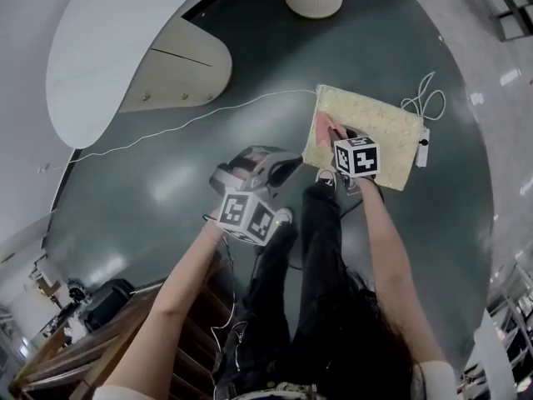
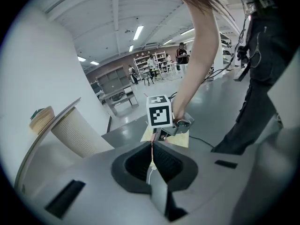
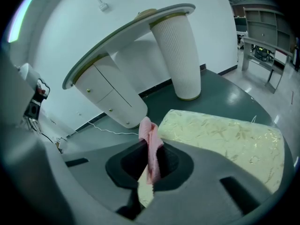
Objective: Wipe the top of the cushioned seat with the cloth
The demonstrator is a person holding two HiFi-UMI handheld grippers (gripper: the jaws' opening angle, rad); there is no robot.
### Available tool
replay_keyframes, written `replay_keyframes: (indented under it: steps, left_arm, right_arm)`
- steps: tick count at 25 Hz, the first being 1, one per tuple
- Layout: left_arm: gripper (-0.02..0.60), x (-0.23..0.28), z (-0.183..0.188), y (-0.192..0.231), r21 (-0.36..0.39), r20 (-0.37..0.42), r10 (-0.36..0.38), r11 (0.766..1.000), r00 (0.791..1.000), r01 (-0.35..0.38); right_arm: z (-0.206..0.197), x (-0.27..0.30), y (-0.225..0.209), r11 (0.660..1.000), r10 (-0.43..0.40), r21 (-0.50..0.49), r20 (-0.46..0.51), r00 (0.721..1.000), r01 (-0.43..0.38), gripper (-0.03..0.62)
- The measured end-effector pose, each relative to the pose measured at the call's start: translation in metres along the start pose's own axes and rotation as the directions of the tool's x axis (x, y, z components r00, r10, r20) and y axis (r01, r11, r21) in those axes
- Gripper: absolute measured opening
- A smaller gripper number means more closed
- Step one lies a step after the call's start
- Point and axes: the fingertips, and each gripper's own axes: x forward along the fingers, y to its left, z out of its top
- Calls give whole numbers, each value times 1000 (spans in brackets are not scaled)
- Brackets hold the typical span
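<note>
On the dark green floor [image 1: 158,190] lies the pale, leaf-patterned cushioned seat [image 1: 379,132]. At its left edge the right gripper [image 3: 151,163] has its jaws clamped on the pink cloth [image 3: 150,139], which stands up between them above the seat's corner. Left of the seat, the left gripper [image 2: 152,161] hangs over bare floor, jaws pressed together with nothing between them.

Pink cloth [image 3: 150,146], cream floral-patterned seat [image 3: 220,139]

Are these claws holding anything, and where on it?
The right gripper pinches the pink cloth around its bunched middle. The left gripper is shut, holding nothing.
</note>
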Motion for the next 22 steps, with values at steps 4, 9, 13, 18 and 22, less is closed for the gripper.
replay_keyframes:
  steps: [4,9,13,18,22]
  left_arm:
    - [8,-8,-12,0,-23,-12,18,1000,1000,-19]
    - [8,-13,-15,-4,-29,-14,15,999,1000,-16]
    - [8,-7,-10,-9,-17,-7,-8,1000,1000,8]
    - [8,14,7,-16,17,17,-52,999,999,51]
    - [8,31,26,-20,54,38,-91,995,995,88]
  right_arm:
    - [-4,15,12,1000,7,-18,-30,1000,-8,8]
    - [-10,11,0,1000,-21,-7,-41,999,20,8]
    - [-21,-4,-26,997,-67,30,-44,997,68,8]
    - [-39,-29,-70,986,-126,106,-33,991,129,8]
    - [-56,-55,-108,968,-190,163,-30,981,192,8]
